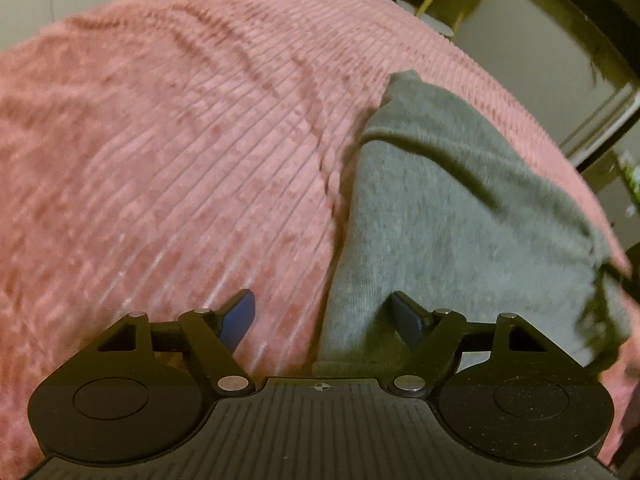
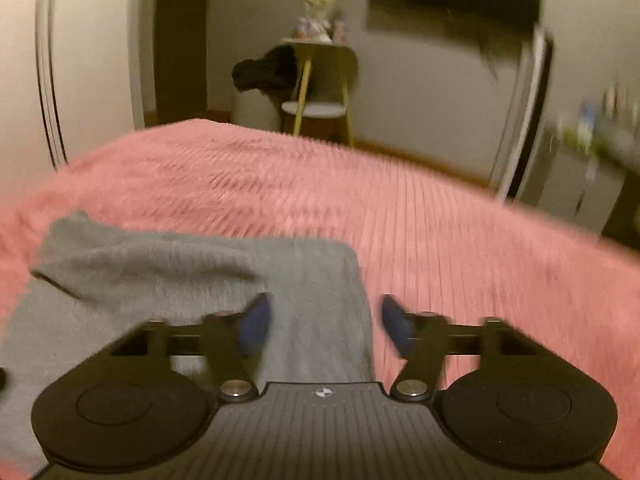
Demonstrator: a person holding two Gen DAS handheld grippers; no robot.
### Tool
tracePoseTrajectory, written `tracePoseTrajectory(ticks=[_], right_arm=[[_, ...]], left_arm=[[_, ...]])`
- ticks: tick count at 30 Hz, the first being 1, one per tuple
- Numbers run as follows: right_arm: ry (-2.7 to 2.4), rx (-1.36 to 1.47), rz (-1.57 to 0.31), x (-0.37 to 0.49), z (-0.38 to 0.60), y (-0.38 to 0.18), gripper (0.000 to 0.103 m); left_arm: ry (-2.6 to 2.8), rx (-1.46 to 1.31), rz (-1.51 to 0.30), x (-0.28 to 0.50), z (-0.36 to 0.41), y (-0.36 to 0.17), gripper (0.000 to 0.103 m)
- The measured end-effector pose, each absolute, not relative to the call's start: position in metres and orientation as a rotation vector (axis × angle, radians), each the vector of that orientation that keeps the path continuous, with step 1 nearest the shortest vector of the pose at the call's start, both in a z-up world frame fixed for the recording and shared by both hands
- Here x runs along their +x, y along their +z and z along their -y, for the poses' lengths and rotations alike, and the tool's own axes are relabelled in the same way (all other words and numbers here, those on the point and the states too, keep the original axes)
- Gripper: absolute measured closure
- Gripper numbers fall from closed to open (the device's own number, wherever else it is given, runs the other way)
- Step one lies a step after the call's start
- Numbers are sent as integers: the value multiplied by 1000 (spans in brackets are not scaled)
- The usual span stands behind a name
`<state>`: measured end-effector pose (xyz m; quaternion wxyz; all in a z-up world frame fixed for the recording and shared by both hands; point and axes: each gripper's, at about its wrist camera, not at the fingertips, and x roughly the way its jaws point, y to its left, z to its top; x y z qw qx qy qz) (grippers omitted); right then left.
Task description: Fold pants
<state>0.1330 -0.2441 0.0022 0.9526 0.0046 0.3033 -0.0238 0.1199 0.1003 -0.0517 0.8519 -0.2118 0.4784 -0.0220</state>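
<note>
Folded grey pants (image 1: 448,208) lie on a pink ribbed blanket (image 1: 160,160). In the left wrist view my left gripper (image 1: 326,318) stands open over the pants' left edge, its left pad above the blanket and its right pad above grey cloth, nothing pinched. In the right wrist view the same grey pants (image 2: 180,280) fill the lower left. My right gripper (image 2: 326,326) is open above their right edge, one blue pad over the cloth and the other over the blanket (image 2: 460,240), gripping nothing. This view is blurred.
Beyond the bed stand a chair with yellow legs (image 2: 320,92) and dark clothing (image 2: 268,68) draped on it. A dark doorway (image 2: 180,40) is at the back left, and shelves with small items (image 2: 592,140) at the right.
</note>
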Motion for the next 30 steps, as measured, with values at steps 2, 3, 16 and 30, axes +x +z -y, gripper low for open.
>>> tracePoseTrajectory(ticks=[2,3,16,30], right_arm=[[65,169,-692,122,275,-2,25],[89,203,-713,120,286,-5,23],[366,751,-908,172,363,-72,10],[359,583,-935,199,323,-67,13]], left_arm=[[-89,-479,-1015,126,-103,-53,23],[-119,-484,-1011,131,-103,-53,23],[-452,-484,-1103,205,-85,-71,1],[-416,-307,-1029,212,-52,-61,17]])
